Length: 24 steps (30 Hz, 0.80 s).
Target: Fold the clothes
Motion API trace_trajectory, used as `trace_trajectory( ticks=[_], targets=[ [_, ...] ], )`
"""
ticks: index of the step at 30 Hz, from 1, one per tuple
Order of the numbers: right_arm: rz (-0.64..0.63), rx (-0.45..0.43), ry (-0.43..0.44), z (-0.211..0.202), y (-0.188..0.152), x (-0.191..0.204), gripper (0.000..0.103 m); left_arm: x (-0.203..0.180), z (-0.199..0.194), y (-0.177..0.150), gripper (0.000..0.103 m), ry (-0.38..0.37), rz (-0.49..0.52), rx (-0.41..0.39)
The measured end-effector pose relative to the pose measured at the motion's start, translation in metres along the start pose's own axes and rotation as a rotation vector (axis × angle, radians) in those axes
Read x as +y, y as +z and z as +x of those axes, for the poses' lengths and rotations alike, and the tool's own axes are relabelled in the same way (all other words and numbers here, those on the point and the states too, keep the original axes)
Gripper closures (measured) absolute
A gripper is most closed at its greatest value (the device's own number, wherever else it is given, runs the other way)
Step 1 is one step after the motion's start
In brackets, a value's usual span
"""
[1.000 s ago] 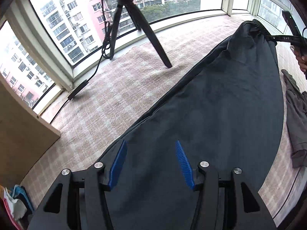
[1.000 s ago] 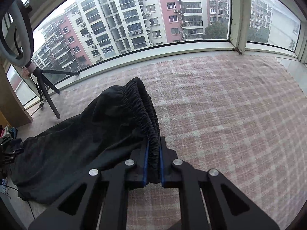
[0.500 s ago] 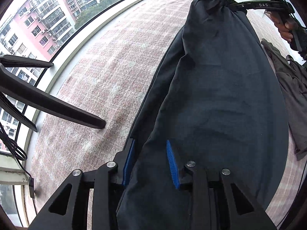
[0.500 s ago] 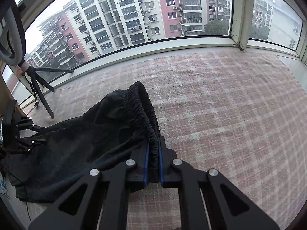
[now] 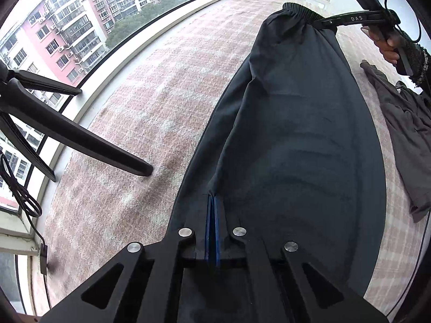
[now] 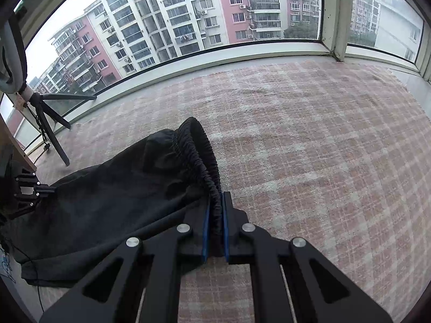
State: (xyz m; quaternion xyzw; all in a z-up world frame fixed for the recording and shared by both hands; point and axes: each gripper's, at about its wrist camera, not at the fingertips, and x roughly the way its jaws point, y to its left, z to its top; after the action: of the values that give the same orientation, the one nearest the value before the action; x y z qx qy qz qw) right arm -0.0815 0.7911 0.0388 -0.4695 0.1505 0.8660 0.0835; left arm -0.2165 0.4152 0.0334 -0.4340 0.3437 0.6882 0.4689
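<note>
The left wrist view alone shows the full length of the dark trousers [image 5: 296,140], a grey garment [image 5: 404,140] beside them on the checked rug [image 5: 140,113], and the person's hand [image 5: 388,40] on the right claw's handle. The right wrist view alone shows the gathered waistband [image 6: 199,150] close up, looping up from the right claw [image 6: 215,215], whose pads are pressed together on it. The left claw [image 5: 212,210] is closed tight on a fold of fabric at the trousers' other end. The trousers stretch between the two claws, long axis running from left claw to waistband, partly resting on the rug. A tripod [image 5: 80,140] stands on the rug beside the trousers, toward the window [image 6: 188,16].
</note>
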Motion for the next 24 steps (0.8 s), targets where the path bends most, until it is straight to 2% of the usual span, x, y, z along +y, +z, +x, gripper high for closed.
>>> trace_trajectory(
  ticks=[2, 4, 6, 8, 10, 11, 13, 16, 18, 20, 24],
  targets=[
    [-0.001, 0.008, -0.003, 0.000, -0.001, 0.001, 0.095, 0.013, -0.001, 0.001, 0.102, 0.055, -0.046, -0.015],
    [0.004, 0.034, 0.004, 0.005, -0.002, 0.000, 0.095, 0.020, 0.004, 0.000, 0.101, 0.073, -0.073, 0.009],
    [-0.005, 0.055, 0.006, 0.008, -0.004, 0.002, 0.095, 0.025, 0.012, 0.000, 0.092, 0.074, -0.092, 0.051],
    [-0.023, 0.066, -0.008, 0.009, -0.005, 0.004, 0.095, 0.027, 0.008, -0.002, 0.072, 0.112, -0.098, 0.045],
    [-0.020, 0.073, -0.013, 0.008, -0.005, 0.001, 0.094, 0.028, -0.003, -0.004, 0.069, 0.156, -0.105, 0.015],
    [-0.011, 0.075, -0.012, 0.006, -0.005, -0.002, 0.094, 0.029, -0.011, -0.005, 0.070, 0.156, -0.123, 0.002],
    [0.017, 0.070, 0.015, -0.001, -0.005, -0.009, 0.094, 0.018, -0.031, -0.011, 0.070, 0.117, -0.134, -0.031],
    [0.113, 0.038, 0.113, -0.017, -0.007, -0.029, 0.089, -0.020, -0.049, -0.020, 0.069, 0.060, -0.089, -0.046],
    [0.193, 0.016, 0.177, -0.027, -0.012, -0.042, 0.075, -0.059, -0.056, -0.026, 0.068, -0.008, -0.057, -0.050],
    [0.239, 0.044, 0.192, -0.024, -0.022, -0.045, 0.070, -0.099, -0.052, -0.029, 0.061, -0.069, -0.028, -0.046],
    [0.330, 0.100, 0.222, -0.017, -0.043, -0.049, 0.070, -0.145, -0.040, -0.037, 0.060, -0.110, 0.005, -0.014]
  ],
)
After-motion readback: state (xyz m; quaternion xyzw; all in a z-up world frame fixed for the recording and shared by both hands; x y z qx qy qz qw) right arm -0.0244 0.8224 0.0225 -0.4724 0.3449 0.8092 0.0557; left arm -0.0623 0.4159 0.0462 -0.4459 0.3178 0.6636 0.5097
